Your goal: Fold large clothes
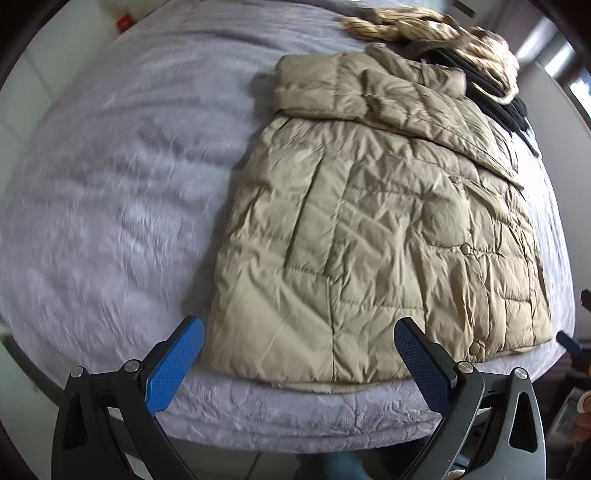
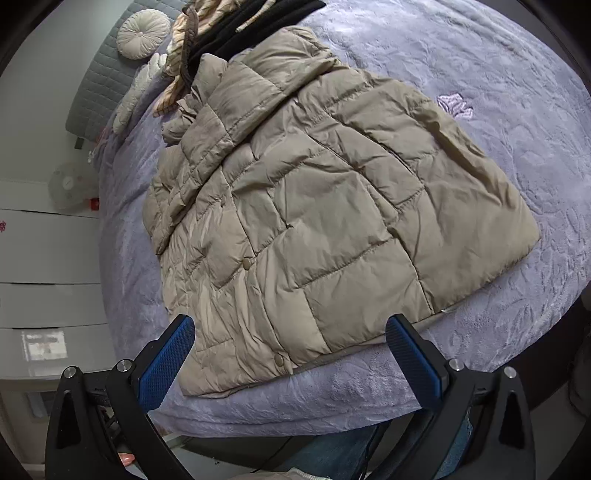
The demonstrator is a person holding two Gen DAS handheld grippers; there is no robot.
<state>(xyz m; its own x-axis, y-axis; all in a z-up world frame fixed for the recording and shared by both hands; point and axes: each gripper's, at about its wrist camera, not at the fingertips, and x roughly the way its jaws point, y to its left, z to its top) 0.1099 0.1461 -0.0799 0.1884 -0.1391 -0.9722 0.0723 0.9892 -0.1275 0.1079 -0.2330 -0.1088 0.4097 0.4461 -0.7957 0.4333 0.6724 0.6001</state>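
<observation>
A beige quilted puffer jacket (image 1: pixel 369 229) lies flat on a grey-lilac bed cover (image 1: pixel 110 184), sleeves folded in over the body, hem toward the near bed edge. It also shows in the right wrist view (image 2: pixel 314 221). My left gripper (image 1: pixel 299 336) is open and empty, hovering above the hem near the bed's front edge. My right gripper (image 2: pixel 290 334) is open and empty, above the jacket's near hem corner with the snap buttons.
A pile of other clothes, striped tan (image 1: pixel 424 26) and black (image 1: pixel 491 96), lies at the far end of the bed. A round cushion (image 2: pixel 142 33) and grey headboard (image 2: pixel 99 88) stand beyond. White drawers (image 2: pixel 40 266) flank the bed. The bed edge (image 2: pixel 295 406) is just below the grippers.
</observation>
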